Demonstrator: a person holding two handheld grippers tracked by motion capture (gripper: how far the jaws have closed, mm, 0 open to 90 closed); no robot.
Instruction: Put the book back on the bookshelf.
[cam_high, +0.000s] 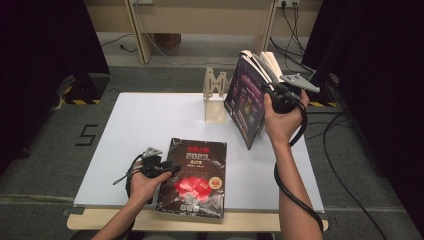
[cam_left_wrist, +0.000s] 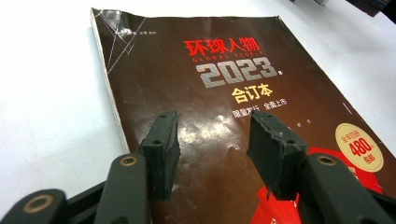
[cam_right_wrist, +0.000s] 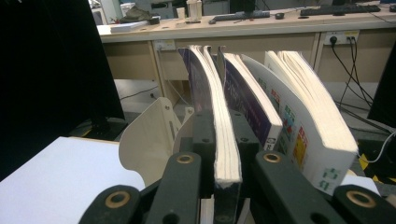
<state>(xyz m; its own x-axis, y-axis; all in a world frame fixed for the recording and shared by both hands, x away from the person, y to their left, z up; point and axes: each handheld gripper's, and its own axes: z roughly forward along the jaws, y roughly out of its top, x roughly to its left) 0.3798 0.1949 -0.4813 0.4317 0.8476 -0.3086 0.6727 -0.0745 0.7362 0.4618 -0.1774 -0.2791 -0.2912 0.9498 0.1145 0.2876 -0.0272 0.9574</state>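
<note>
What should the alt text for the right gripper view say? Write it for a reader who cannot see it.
The right gripper clamps a thick paperback book upright by its page edge, its black jaws pressing both covers. Two more books stand just to its right, a cream bookend stand and the white table lie below left, and desks run behind.

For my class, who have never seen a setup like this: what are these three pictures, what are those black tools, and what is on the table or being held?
A person works with two hand-held clamps. The high view looks down on the white table; the other views come from cameras riding on each clamp. The left gripper stands open over a dark magazine lying flat. The right gripper is shut on a purple book, lifted upright in the air; its own view shows two more books beside it. A pale wooden stand sits on the table behind.
</note>
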